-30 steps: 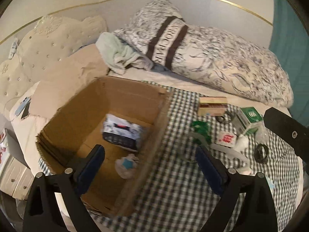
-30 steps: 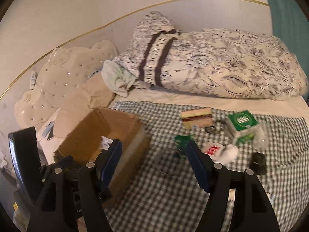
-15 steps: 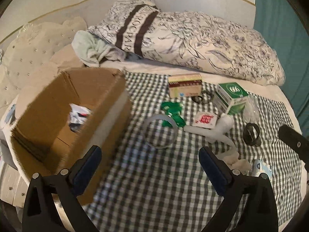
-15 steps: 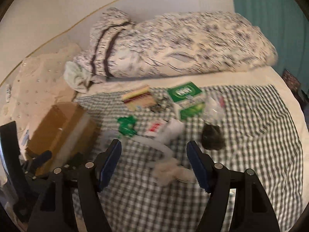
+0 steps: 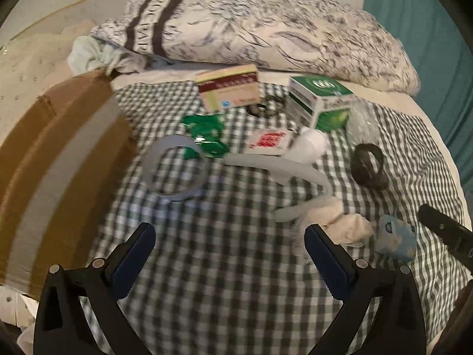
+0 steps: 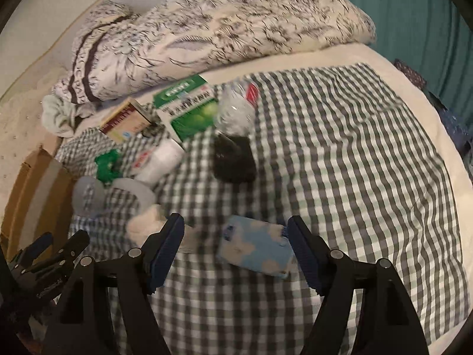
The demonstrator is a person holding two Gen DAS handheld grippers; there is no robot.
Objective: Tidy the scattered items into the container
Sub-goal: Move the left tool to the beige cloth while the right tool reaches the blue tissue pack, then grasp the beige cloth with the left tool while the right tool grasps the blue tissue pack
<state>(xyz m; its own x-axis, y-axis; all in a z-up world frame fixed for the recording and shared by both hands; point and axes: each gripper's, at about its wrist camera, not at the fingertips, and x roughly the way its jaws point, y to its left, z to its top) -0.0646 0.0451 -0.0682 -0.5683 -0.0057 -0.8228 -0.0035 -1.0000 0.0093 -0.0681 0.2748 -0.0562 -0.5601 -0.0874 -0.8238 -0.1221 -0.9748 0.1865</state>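
The cardboard box [image 5: 59,159] stands at the left on the checked cloth; its inside is hidden now. Scattered items lie on the cloth: a tape ring [image 5: 174,168], a green wrapper [image 5: 207,136], a red-and-cream box [image 5: 227,88], a green-and-white box [image 5: 322,100], a black ring [image 5: 368,165], a cream cloth [image 5: 334,222] and a blue tissue pack [image 6: 254,245]. My left gripper [image 5: 229,251] is open and empty above bare cloth. My right gripper [image 6: 236,245] is open, its fingers on either side of the tissue pack.
A large patterned pillow [image 5: 266,32] and a pale green cloth [image 5: 88,56] lie at the back. A teal curtain [image 6: 414,14] hangs at the right. A crumpled clear bottle [image 6: 236,109] lies by the green box. The bed edge [image 6: 455,159] runs along the right.
Both grippers have swung right, away from the box and over the scattered items. The right gripper has come down around the blue tissue pack. Both stay open.
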